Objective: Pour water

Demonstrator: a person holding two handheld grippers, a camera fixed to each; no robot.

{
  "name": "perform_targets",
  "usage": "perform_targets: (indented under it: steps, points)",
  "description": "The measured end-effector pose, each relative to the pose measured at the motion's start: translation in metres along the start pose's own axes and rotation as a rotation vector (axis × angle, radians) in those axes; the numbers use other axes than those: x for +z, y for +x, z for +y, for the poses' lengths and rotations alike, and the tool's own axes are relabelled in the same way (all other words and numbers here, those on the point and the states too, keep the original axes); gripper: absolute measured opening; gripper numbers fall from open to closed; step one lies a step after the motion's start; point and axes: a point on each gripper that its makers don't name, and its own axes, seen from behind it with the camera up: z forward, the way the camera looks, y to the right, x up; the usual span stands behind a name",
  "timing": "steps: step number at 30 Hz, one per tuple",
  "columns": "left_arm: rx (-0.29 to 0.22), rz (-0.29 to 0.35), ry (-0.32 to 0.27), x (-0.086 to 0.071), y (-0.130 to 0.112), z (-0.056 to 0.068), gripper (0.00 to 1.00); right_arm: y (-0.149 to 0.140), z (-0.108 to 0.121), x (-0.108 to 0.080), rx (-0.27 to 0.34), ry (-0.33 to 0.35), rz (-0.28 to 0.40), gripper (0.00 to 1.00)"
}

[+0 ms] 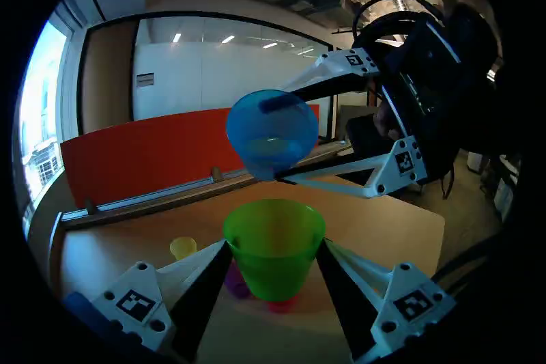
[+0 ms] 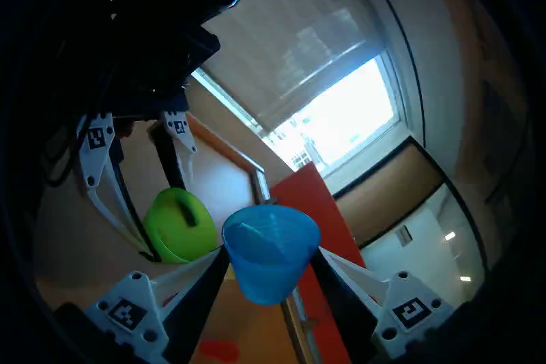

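A green cup (image 1: 275, 246) stands upright between the fingers of my left gripper (image 1: 273, 265), which is shut on it above the wooden table (image 1: 382, 227). Above and behind it a blue cup (image 1: 271, 130) lies tipped on its side, mouth toward the camera, gripped by the other gripper's fingers (image 1: 341, 183). In the right gripper view my right gripper (image 2: 269, 272) is shut on that blue cup (image 2: 271, 251), with some water visible inside. The green cup (image 2: 179, 224) sits just past it to the left, held between the left gripper's fingers (image 2: 109, 193).
On the table under the green cup sit a small yellow cup (image 1: 183, 247), a purple one (image 1: 237, 282) and a red one (image 1: 281, 305). A red partition (image 1: 150, 152) runs along the table's far edge. A bright window (image 2: 334, 121) fills the background.
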Motion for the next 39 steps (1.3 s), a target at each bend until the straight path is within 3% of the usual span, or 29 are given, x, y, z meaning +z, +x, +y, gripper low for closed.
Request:
perform_targets:
  steps: [39]
  points:
    - [0.002, 0.006, 0.001, -0.001, 0.002, -0.001, 0.85, 0.016, 0.000, 0.000, -0.155, 0.016, -0.003, 0.89]
